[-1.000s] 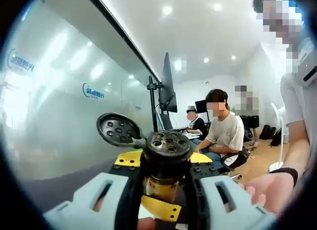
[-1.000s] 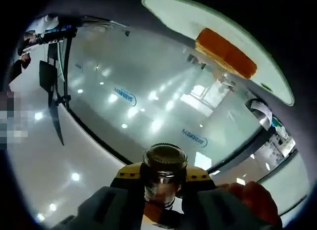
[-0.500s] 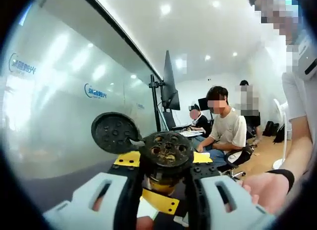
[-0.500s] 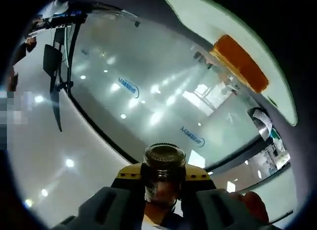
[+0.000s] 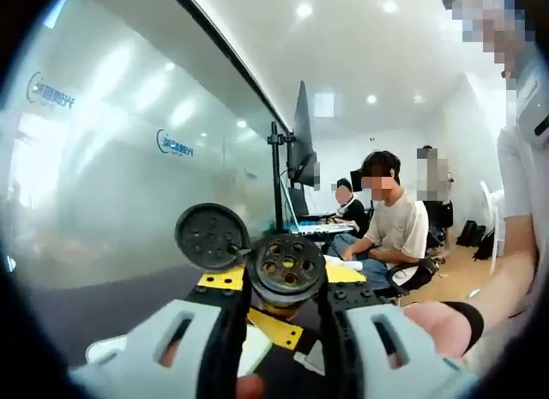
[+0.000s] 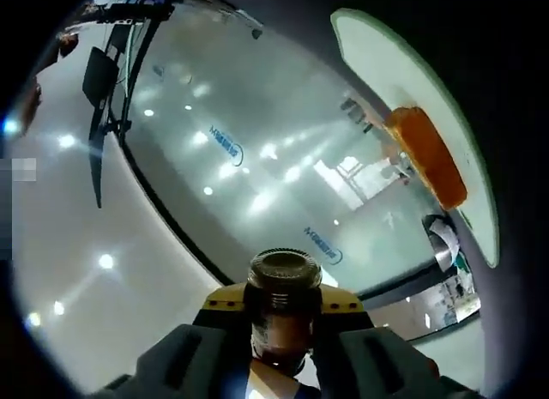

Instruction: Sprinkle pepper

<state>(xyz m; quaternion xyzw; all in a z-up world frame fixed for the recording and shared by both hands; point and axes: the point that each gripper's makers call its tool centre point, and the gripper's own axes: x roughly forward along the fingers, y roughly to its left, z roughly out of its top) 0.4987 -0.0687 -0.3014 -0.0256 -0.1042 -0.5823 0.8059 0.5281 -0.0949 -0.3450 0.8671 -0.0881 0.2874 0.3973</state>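
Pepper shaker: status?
Left claw shut on black-capped pepper shaker, flip lid open. Right claw shut on glass jar. White plate with orange food ahead.

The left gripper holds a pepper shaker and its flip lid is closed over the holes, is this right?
Not quite. The left gripper does hold the pepper shaker, but the left gripper view shows its flip lid open, swung aside, with the holes uncovered.

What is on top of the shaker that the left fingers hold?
The shaker ends in a black cap with round holes, facing the camera. Its flip lid stands open beside it, hinged. The holes look dark, so the contents cannot be seen; the fingers cover the body.
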